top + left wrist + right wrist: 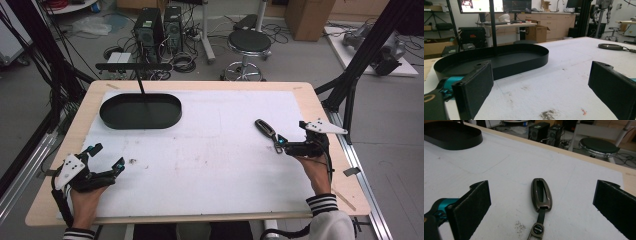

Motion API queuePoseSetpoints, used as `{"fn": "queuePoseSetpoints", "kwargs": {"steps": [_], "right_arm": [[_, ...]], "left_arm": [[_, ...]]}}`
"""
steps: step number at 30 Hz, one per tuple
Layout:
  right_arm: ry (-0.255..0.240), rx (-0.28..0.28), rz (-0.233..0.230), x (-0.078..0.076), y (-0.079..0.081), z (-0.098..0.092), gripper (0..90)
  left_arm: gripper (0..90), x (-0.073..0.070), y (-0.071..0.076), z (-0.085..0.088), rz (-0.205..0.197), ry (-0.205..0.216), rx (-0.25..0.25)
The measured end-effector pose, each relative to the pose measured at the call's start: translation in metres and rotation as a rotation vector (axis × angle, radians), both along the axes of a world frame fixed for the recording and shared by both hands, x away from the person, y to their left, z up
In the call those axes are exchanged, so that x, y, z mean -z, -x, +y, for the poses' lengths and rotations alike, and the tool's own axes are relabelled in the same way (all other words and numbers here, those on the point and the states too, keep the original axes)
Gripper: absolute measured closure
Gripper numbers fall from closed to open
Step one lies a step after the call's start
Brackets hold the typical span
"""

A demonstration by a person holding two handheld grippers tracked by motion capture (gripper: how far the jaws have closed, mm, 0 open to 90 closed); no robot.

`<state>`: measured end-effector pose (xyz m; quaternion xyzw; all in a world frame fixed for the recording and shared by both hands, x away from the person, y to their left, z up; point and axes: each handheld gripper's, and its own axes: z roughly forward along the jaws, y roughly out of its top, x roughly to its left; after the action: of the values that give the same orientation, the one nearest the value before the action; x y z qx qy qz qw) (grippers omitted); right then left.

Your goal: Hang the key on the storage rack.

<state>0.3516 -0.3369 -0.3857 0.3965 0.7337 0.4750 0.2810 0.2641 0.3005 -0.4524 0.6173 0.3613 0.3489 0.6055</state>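
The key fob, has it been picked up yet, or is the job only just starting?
Only just starting. Nothing looks done: the key fob lies flat on the white table cover, untouched. In hand: the right gripper is open, its jaws either side of the fob. The left gripper is open, holding nothing. Left: closing on the fob and perhaps carrying it to the black oval tray.

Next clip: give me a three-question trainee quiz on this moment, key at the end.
1. True or false: the right tongs are shut on the key fob.
2. Which thing has a thin black post rising from it? A) the tray B) the stool C) the key fob
3. Fill in: the left tongs are open over the bare white ____.

Key: 1. False: the jaws stand wide apart either side of the fob, which lies flat on the sheet. 2. A. 3. sheet.
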Motion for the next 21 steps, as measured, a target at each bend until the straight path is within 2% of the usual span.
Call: {"fn": "queuePoseSetpoints", "kwargs": {"steps": [1, 2, 5, 6, 7, 8, 10, 11, 12, 13, 14, 17, 21], "right_arm": [[0.005, -0.001, 0.014, -0.002, -0.003, 0.0, 0.3], [0.031, -0.007, 0.044, -0.006, -0.01, 0.001, 0.3], [0.06, -0.013, 0.068, -0.009, -0.016, 0.002, 0.3], [0.083, -0.023, 0.102, -0.013, -0.023, 0.004, 0.3], [0.083, -0.023, 0.102, -0.013, -0.023, 0.004, 0.3], [0.1, -0.037, 0.14, -0.015, -0.03, 0.006, 0.4], [0.134, -0.048, 0.182, -0.018, -0.037, 0.008, 0.4], [0.134, -0.048, 0.182, -0.018, -0.037, 0.008, 0.4], [0.169, -0.062, 0.208, -0.02, -0.044, 0.011, 0.4], [0.169, -0.062, 0.208, -0.02, -0.044, 0.011, 0.4], [0.191, -0.074, 0.238, -0.021, -0.05, 0.014, 0.4], [0.228, -0.079, 0.278, -0.022, -0.059, 0.018, 0.4], [0.251, -0.075, 0.314, -0.022, -0.067, 0.02, 0.4]], "left_arm": [[6.5, 0.0, 0.0, 0.0, 0.0, 0.0, -0.001], [6.5, 0.0, 0.0, 0.0, 0.0, 0.0, -0.002], [6.5, 0.0, 0.0, 0.0, 0.001, 0.001, -0.002], [6.5, 0.0, 0.0, 0.0, 0.002, 0.001, -0.001], [6.5, 0.0, 0.0, 0.0, 0.002, 0.003, -0.002], [6.5, 0.0, 0.0, 0.0, 0.002, 0.003, -0.002], [6.5, 0.0, 0.0, 0.0, 0.002, 0.003, -0.001], [6.5, 0.0, 0.0, 0.0, 0.002, 0.003, -0.001], [6.5, 0.0, 0.0, 0.0, 0.003, 0.003, -0.001], [6.5, 0.0, 0.0, 0.0, 0.002, 0.004, -0.001], [6.5, 0.0, 0.0, 0.0, 0.003, 0.004, -0.001], [6.5, 0.0, 0.0, 0.0, 0.005, 0.007, -0.001], [6.5, 0.0, -0.001, 0.0, 0.007, 0.008, -0.001]]}}
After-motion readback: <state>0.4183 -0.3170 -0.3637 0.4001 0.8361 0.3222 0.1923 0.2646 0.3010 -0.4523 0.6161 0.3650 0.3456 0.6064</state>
